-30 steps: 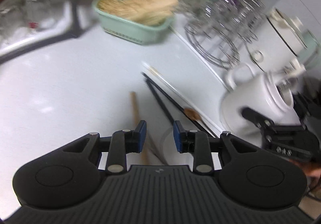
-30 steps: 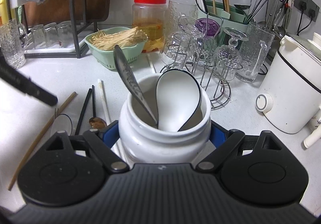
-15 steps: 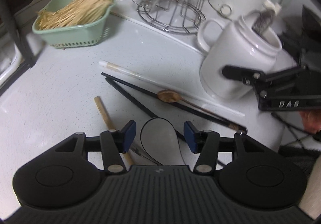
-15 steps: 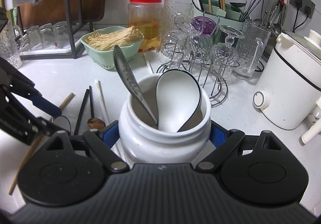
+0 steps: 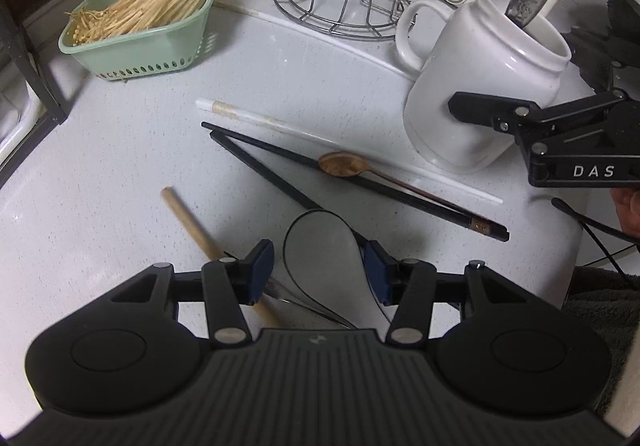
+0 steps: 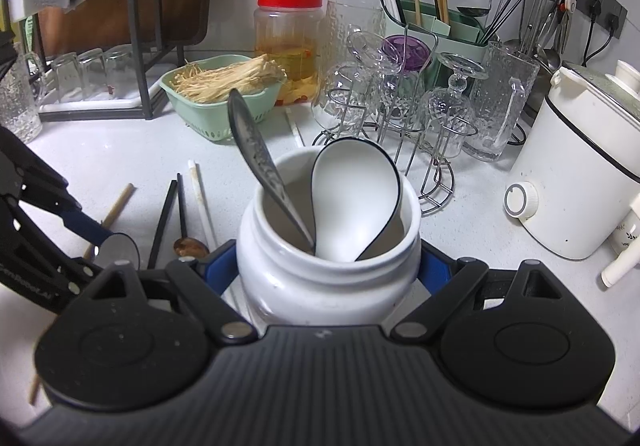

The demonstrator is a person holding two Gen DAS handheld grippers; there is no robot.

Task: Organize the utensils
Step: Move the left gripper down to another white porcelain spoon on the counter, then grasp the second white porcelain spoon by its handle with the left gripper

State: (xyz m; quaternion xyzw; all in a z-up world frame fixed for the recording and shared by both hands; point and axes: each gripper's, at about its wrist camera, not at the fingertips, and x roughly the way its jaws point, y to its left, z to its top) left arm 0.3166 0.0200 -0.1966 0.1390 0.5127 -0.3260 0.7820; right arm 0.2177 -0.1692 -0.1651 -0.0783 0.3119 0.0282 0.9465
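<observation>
The right tool (image 6: 328, 266) is clenched on the white ceramic jar (image 6: 320, 286), its blue pads pressed to both sides. The jar stands on the counter (image 5: 120, 150) and holds a metal spoon (image 6: 256, 162) and a white soup spoon (image 6: 356, 194). The left tool (image 5: 318, 272) points down over another white spoon (image 5: 324, 250) lying on the counter; its jaws are closing with that spoon's bowl between them, not yet gripped. Beside it lie 2 black chopsticks (image 5: 280, 174), a white chopstick (image 5: 280, 124), a small wooden spoon (image 5: 342, 164) and a wooden chopstick (image 5: 188, 218).
</observation>
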